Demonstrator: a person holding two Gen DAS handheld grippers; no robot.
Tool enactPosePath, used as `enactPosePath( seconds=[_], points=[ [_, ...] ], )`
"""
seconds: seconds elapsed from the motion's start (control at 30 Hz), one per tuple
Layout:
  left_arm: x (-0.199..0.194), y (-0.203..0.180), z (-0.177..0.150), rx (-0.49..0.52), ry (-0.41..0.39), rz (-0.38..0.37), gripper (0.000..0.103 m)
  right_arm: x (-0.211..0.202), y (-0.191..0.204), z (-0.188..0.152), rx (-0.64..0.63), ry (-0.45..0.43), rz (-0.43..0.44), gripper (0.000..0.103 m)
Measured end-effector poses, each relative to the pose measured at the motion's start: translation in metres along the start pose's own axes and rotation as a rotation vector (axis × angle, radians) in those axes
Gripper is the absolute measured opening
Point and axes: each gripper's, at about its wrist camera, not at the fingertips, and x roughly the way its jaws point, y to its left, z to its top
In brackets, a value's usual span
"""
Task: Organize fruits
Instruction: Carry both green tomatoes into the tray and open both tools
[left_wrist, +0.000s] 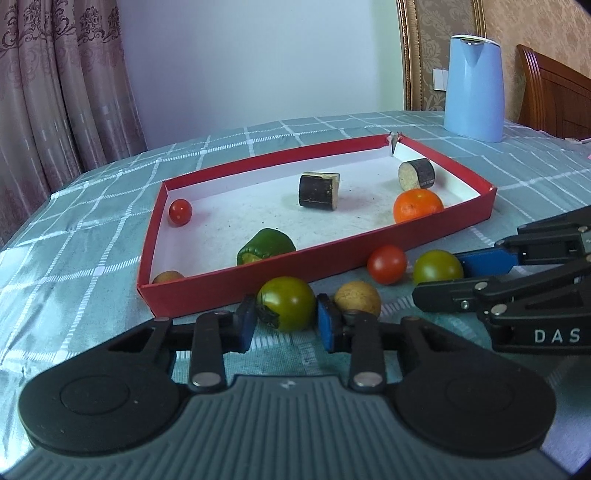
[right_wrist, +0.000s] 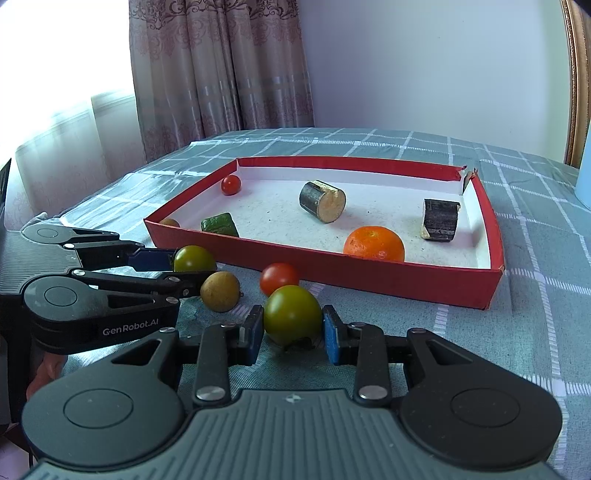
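Blue-padded fingers (left_wrist: 245, 325) of the left gripper (left_wrist: 286, 323) lie low and level just in front of the red tray (left_wrist: 258, 284), closed against a green tomato (left_wrist: 286, 308), while the right gripper (right_wrist: 293, 332) beside it, likewise level, pinches another green tomato (right_wrist: 291, 314) resting on the desk (right_wrist: 535, 295).
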Motion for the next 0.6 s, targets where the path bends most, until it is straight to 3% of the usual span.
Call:
enactPosePath(
  seconds=[0.6],
  points=[
    [-0.017,0.006,0.003,-0.051,-0.041,-0.008,0.030,-0.014,-0.005,0.001,0.026,-0.093,-0.040,0.033]
  ],
)
